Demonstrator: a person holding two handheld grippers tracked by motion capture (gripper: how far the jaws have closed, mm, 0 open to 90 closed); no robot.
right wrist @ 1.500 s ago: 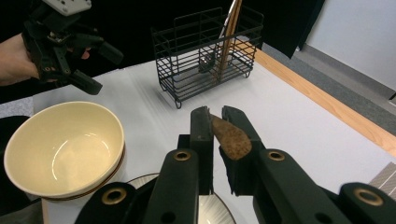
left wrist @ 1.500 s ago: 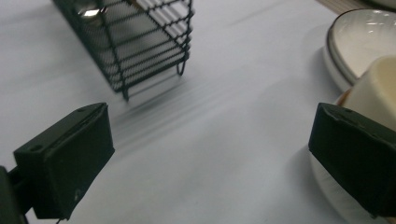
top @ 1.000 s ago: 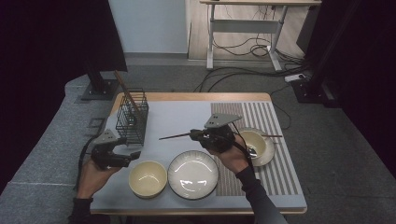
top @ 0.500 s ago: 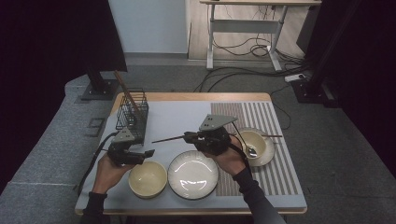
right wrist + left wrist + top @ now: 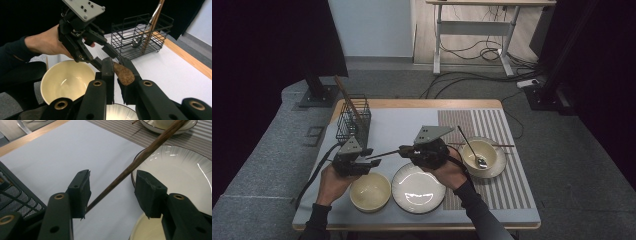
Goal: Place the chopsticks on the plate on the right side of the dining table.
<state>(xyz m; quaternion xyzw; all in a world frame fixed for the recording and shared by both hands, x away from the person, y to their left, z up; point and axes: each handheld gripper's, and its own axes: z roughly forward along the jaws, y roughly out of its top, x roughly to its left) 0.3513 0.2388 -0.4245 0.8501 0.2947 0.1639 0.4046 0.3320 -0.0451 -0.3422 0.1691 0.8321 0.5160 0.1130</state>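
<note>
One chopstick between left tool pads (untouched)

A grey carpeted floor surrounds a wooden table. Beyond the table stands a pale wall panel and a white-framed desk with loose cables beneath it. Black curtains hang at both sides.

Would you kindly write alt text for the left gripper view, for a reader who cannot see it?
A brown wooden stick slants between the left gripper's two black jaws, its tip touching one jaw, the other apart. Behind lie a white plate and a grey mat.
</note>
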